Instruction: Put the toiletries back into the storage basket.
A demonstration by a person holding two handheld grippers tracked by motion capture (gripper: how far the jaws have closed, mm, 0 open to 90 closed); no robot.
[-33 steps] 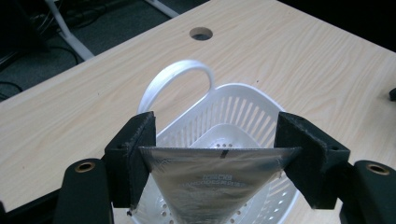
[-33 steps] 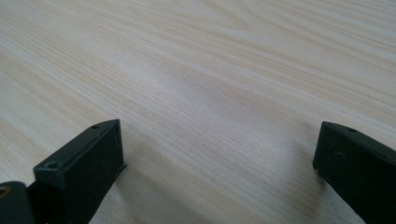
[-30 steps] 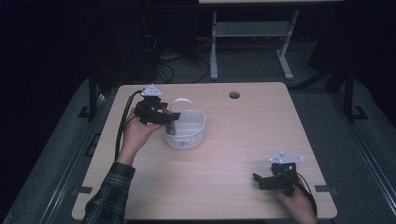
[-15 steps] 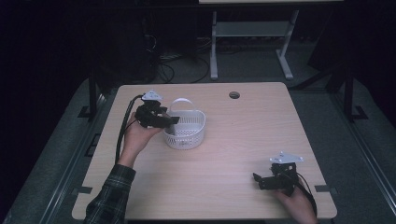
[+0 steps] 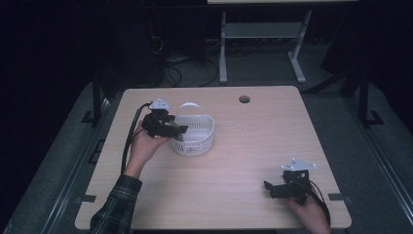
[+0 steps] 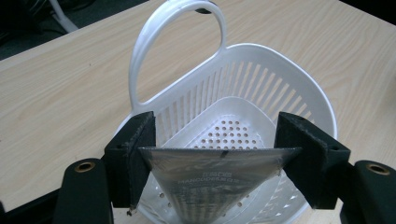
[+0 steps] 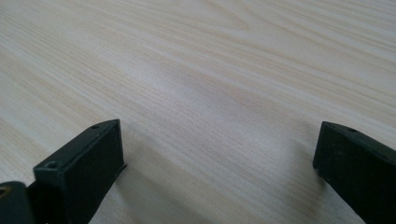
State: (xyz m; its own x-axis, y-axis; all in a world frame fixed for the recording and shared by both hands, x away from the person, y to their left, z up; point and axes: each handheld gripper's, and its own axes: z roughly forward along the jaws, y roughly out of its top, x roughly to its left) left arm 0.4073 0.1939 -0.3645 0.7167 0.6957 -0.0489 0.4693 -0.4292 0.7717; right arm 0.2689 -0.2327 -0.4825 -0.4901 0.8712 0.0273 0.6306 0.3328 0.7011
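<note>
The silver packet [image 6: 217, 179] is gripped flat between the jaws of the left tool [image 5: 168, 127], its wide sealed top edge stretched from one pad to the other and its printed body tapering downward into the mouth of the white basket [image 5: 195, 136]. In the left gripper view the basket lies straight ahead and just below the packet, at about 12 o'clock from the tool, with its upright loop handle [image 6: 175, 51] rising at 11 o'clock and its perforated floor visible beyond the packet's top edge. Seen from the high view, the basket sits at roughly 3 o'clock from the left hand [image 5: 143, 146], touching or nearly touching the tool's tip, on the left half of the worktop [image 5: 253, 146]. The packet's long axis runs across the jaws, so the drop seems to depend on that width clearing the basket's rim. The right tool [image 5: 272, 189] rests low near the worktop's 5 o'clock corner, well apart from the basket, its jaws spread wide over bare wood and holding nothing. The left hand is plainly the nearer one. Count: one packet, one basket, two tools.
</note>
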